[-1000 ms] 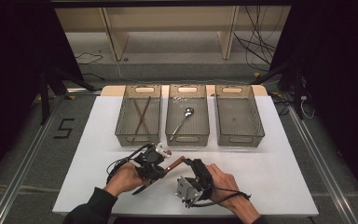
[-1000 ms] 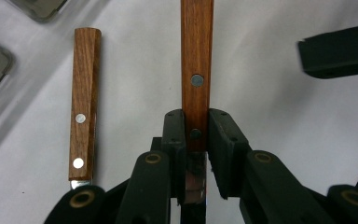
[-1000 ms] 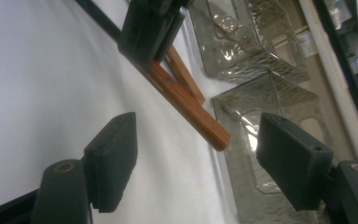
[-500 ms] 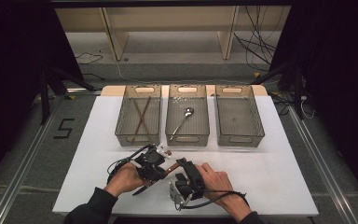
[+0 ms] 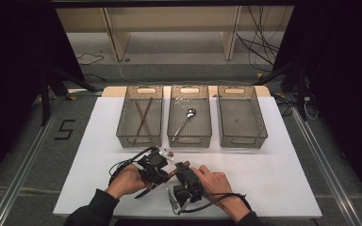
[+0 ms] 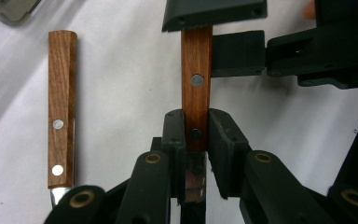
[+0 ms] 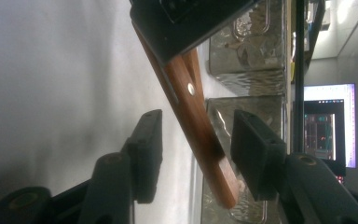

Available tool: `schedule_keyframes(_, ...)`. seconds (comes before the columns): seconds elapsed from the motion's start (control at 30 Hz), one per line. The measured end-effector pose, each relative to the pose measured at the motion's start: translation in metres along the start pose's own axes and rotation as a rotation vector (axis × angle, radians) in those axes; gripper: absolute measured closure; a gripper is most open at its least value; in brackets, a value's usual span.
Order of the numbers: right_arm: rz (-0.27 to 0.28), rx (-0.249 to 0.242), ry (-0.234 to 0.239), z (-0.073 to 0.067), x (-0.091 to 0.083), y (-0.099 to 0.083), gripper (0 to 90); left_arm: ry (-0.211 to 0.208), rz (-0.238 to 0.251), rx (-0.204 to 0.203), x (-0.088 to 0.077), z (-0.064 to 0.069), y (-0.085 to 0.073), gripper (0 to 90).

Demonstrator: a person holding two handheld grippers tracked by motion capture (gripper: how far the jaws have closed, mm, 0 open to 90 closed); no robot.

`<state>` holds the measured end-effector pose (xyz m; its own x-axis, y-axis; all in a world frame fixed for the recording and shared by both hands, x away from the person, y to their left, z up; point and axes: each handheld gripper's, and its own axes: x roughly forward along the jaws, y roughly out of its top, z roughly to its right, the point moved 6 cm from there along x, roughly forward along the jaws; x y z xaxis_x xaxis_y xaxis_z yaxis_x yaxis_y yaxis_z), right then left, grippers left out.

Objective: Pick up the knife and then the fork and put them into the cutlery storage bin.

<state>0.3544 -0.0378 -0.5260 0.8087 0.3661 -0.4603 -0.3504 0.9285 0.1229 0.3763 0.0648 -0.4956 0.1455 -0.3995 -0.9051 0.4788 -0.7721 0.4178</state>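
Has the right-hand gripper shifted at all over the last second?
Yes. The right gripper has slid left along the table's near edge toward the left gripper, its jaws closing around the knife handle.

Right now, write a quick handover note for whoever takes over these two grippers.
Left gripper: shut on a wood-handled knife, near where handle meets blade.
Right gripper: fingers have just been closing around the handle's free end, not yet pressing on it.
A second knife lies on the table.
Bins: left bin holds chopsticks, middle bin a spoon, right bin looks empty.
Done: first knife lifted.
Left: finish the handoff; probably both knives go in a bin.
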Motion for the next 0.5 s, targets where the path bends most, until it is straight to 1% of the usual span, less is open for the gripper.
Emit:
schedule_keyframes(0.03, 0.011, -0.022, -0.007, 0.0017, 0.0007, 0.0011, 56.7, -0.001, -0.001, 0.001, -0.0001, 0.0002, 0.0000, 76.7)
schedule_keyframes(0.07, 0.012, -0.018, -0.010, 0.0011, 0.0009, 0.0012, 57.5, -0.003, -0.002, 0.001, -0.0003, 0.0005, 0.0000, 76.8)
schedule_keyframes(0.13, 0.012, -0.024, -0.008, 0.0008, 0.0009, 0.0013, 59.5, -0.006, -0.007, 0.003, -0.0010, 0.0011, -0.0001, 76.8)
schedule_keyframes(0.17, 0.001, -0.017, -0.002, -0.0010, 0.0000, 0.0008, 60.3, -0.006, -0.007, 0.004, -0.0013, 0.0015, 0.0000, 76.8)
schedule_keyframes(0.3, 0.018, -0.035, -0.010, -0.0009, -0.0010, 0.0028, 63.2, -0.011, -0.016, 0.001, -0.0027, 0.0029, 0.0002, 76.8)
schedule_keyframes(0.33, 0.016, -0.031, -0.008, -0.0013, -0.0017, 0.0030, 64.0, -0.012, -0.017, 0.001, -0.0028, 0.0032, 0.0002, 76.8)
schedule_keyframes(0.37, 0.029, -0.048, -0.018, 0.0006, -0.0016, 0.0040, 65.0, -0.012, -0.018, 0.001, -0.0030, 0.0035, 0.0003, 76.8)
schedule_keyframes(0.4, 0.019, -0.038, -0.013, -0.0007, -0.0031, 0.0037, 66.2, -0.013, -0.020, 0.002, -0.0033, 0.0036, 0.0004, 76.8)
schedule_keyframes(0.43, 0.028, -0.040, -0.020, -0.0006, -0.0034, 0.0044, 67.3, -0.015, -0.018, -0.001, -0.0033, 0.0041, 0.0006, 76.8)
schedule_keyframes(0.5, 0.030, -0.064, -0.019, -0.0003, -0.0038, 0.0049, 69.2, -0.017, -0.018, -0.003, -0.0033, 0.0043, 0.0006, 76.8)
